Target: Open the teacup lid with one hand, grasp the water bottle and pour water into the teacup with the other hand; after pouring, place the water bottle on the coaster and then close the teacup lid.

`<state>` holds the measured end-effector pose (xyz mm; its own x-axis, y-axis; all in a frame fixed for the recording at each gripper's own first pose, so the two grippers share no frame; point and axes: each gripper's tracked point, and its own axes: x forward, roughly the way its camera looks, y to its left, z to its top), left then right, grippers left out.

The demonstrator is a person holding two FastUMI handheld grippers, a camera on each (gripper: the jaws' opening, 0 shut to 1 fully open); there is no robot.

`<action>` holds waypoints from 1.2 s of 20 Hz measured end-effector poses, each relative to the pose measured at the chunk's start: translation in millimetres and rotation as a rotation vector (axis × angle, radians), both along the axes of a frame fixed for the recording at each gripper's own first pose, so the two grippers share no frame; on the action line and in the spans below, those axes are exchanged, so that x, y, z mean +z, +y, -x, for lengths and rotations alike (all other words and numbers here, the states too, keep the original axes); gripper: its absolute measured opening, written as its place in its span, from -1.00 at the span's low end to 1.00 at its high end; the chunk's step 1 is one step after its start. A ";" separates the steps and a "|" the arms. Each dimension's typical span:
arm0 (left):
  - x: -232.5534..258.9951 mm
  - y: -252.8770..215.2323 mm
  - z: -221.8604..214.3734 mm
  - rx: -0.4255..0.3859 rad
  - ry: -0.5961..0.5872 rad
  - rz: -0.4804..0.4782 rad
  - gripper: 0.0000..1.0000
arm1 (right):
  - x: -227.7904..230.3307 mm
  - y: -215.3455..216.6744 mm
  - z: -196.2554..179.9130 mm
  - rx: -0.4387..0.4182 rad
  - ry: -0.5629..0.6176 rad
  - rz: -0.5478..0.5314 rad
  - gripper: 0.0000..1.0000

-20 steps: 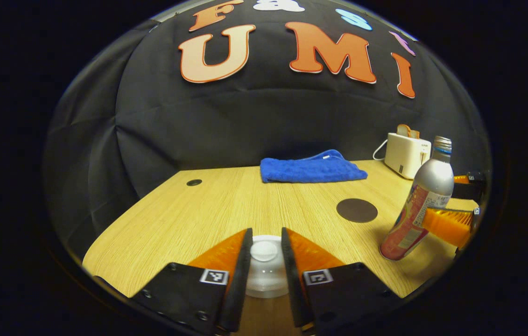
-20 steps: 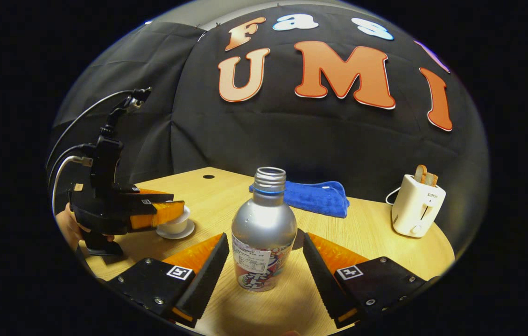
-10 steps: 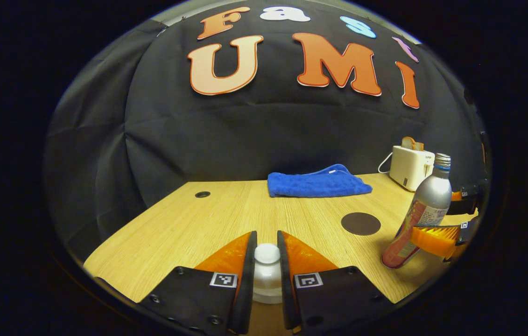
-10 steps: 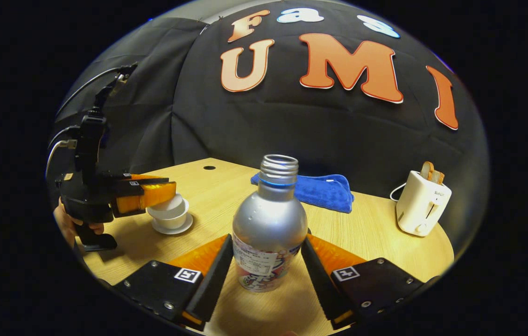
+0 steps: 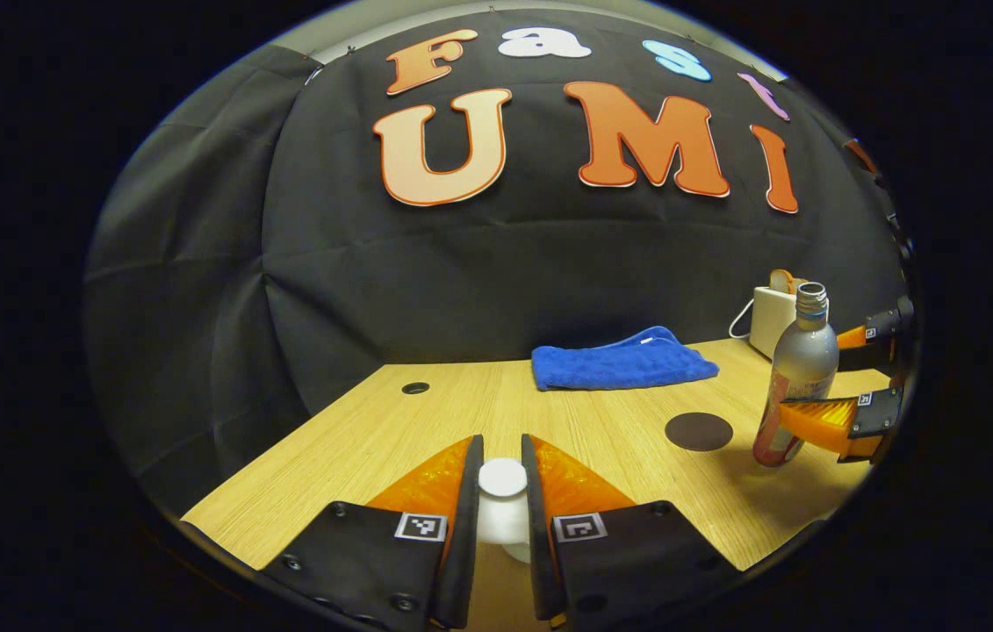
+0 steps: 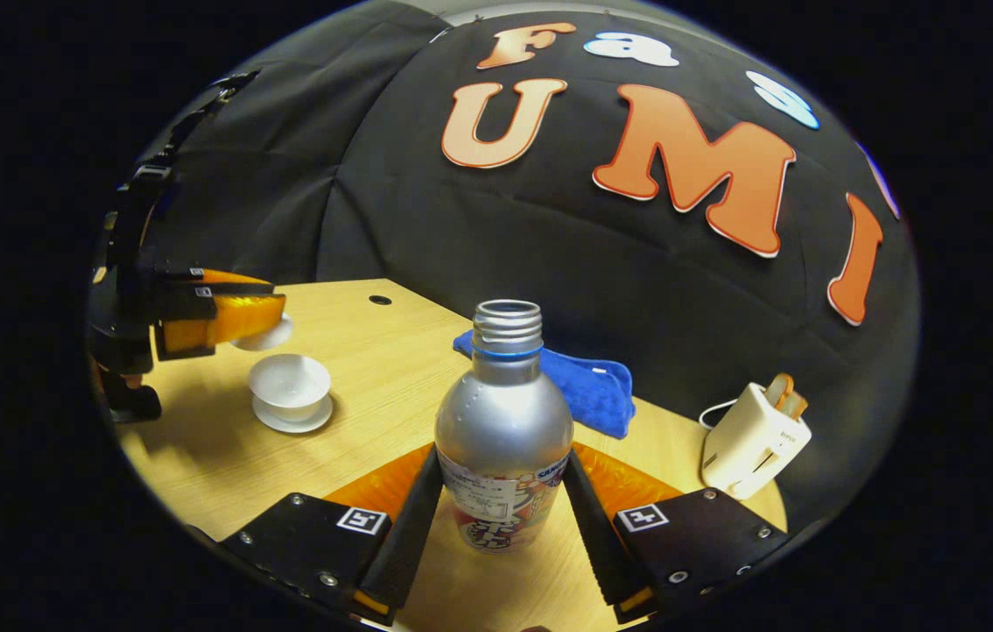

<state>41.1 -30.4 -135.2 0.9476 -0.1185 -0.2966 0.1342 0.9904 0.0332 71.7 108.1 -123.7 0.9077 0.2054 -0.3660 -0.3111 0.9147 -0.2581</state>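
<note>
My left gripper [image 5: 502,481] is shut on the knob of the white teacup lid [image 5: 503,518]. In the right gripper view that lid [image 6: 278,334] hangs in the left gripper [image 6: 261,318], above and left of the uncovered white teacup [image 6: 289,383] on its saucer. My right gripper [image 6: 503,496] is shut on the silver water bottle [image 6: 503,421], which is capless and upright. From the left gripper view the bottle [image 5: 803,351] stands at the far right in the right gripper [image 5: 812,377]. The dark round coaster [image 5: 699,431] lies bare on the table, just left of the bottle.
A folded blue towel [image 5: 623,367] lies at the back of the wooden table [image 5: 356,439]. A white toaster [image 6: 751,443] with bread and a cord stands at the back right. There is a small cable hole [image 5: 414,387] at the back left.
The left gripper shut on the lid's knob and lifted the lid off the teacup. The right gripper's fingers closed onto the bottle.
</note>
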 end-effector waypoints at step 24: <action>6.3 140.7 46.1 0.221 -0.018 -0.026 -0.44 | 34.7 58.7 -46.9 0.203 -0.302 0.683 0.58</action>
